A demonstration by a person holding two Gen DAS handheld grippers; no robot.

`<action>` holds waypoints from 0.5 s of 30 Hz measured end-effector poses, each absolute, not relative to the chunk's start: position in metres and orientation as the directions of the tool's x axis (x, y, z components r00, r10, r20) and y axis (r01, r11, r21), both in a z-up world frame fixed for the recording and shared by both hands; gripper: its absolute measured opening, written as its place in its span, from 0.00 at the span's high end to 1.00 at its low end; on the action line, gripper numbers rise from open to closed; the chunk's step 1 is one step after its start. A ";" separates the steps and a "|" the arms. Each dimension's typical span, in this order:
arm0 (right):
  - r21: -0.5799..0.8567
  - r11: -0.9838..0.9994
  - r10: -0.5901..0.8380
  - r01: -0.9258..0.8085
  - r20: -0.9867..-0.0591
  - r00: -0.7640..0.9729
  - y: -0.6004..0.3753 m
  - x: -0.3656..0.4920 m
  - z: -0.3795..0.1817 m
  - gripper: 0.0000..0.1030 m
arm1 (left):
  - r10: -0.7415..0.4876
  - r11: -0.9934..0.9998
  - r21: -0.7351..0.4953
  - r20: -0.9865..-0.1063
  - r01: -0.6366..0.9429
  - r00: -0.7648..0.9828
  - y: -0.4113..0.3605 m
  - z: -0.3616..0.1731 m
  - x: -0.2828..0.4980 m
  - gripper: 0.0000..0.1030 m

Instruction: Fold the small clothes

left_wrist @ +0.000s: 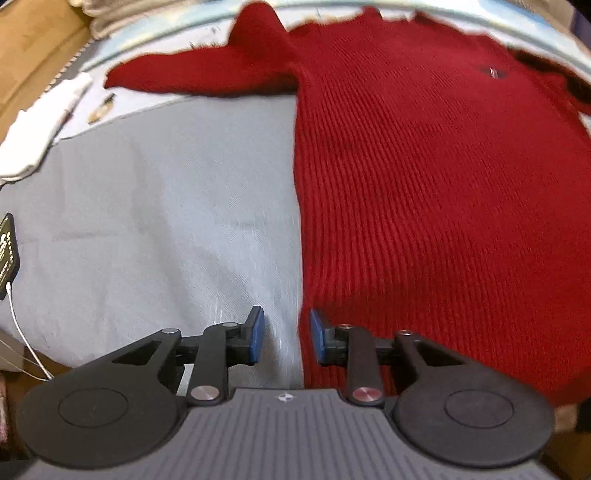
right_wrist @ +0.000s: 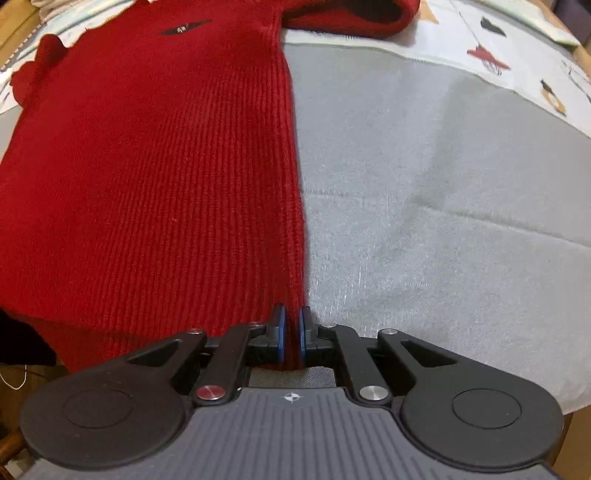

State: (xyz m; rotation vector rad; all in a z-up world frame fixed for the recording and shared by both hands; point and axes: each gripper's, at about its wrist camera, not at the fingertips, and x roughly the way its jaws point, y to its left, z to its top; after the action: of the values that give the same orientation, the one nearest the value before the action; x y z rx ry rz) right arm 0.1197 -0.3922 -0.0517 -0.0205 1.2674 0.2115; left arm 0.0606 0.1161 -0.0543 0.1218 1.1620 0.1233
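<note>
Lying flat: red knitted sweater, spreading across a grey cloth that is covering the tabletop, with one sleeve stretching out sideways at the far end.
Left claw: pointing steeply down at the sweater's near left edge, its blue pads standing apart; the edge is running between them, but nothing is being pinched.
Right claw: pointing steeply down at the near right edge of the sweater, its blue pads pressing together on a thin fold of red knit.
Sweater front: a small dark emblem is showing near the far end.
Far surface: a pale printed cloth is showing beyond the grey cloth.
Left side: a white folded cloth is lying at the edge, and a black device with a white cable is sitting nearby.
</note>
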 end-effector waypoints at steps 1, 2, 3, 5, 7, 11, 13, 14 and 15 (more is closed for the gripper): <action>0.114 0.980 0.160 -0.164 -0.939 0.304 -0.394 0.117 -0.047 0.90 | 0.158 0.987 0.154 -0.890 -0.044 0.427 0.113 -0.050 0.065 0.69; 0.127 0.980 0.172 -0.151 -0.927 0.333 -0.397 0.113 -0.038 0.90 | 0.155 0.987 0.151 -0.871 -0.046 0.466 0.111 -0.043 0.065 0.69; 0.139 0.981 0.180 -0.135 -0.914 0.365 -0.401 0.110 -0.031 0.87 | 0.147 0.988 0.146 -0.856 -0.041 0.496 0.108 -0.036 0.063 0.69; 0.174 0.978 0.205 -0.113 -0.887 0.415 -0.403 0.105 -0.019 0.71 | 0.100 0.994 0.112 -0.842 -0.009 0.529 0.101 -0.031 0.063 0.69; 0.212 0.969 0.246 -0.125 -0.865 0.438 -0.402 0.100 -0.009 0.61 | 0.021 0.998 0.050 -0.864 0.045 0.503 0.092 -0.034 0.062 0.60; 0.138 0.974 0.193 -0.178 -0.920 0.340 -0.387 0.118 -0.051 0.60 | -0.093 0.991 -0.064 -0.958 0.114 0.272 0.080 -0.075 0.073 0.44; 0.060 0.982 0.110 -0.179 -0.953 0.283 -0.381 0.120 -0.068 0.60 | -0.058 0.988 -0.009 -0.946 0.155 0.318 0.070 -0.069 0.072 0.43; 0.059 0.984 0.106 -0.171 -0.953 0.285 -0.382 0.120 -0.068 0.60 | -0.065 0.988 -0.012 -0.934 0.153 0.351 0.069 -0.063 0.072 0.44; 0.075 0.984 0.122 -0.162 -0.945 0.304 -0.384 0.119 -0.062 0.60 | -0.074 0.989 -0.021 -0.927 0.145 0.368 0.069 -0.060 0.072 0.44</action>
State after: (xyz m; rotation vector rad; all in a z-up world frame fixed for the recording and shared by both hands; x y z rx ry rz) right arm 0.1191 -0.3841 -0.0624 -0.0361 1.2483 0.1880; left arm 0.0723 0.0694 -0.0598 0.0679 1.1859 -0.1408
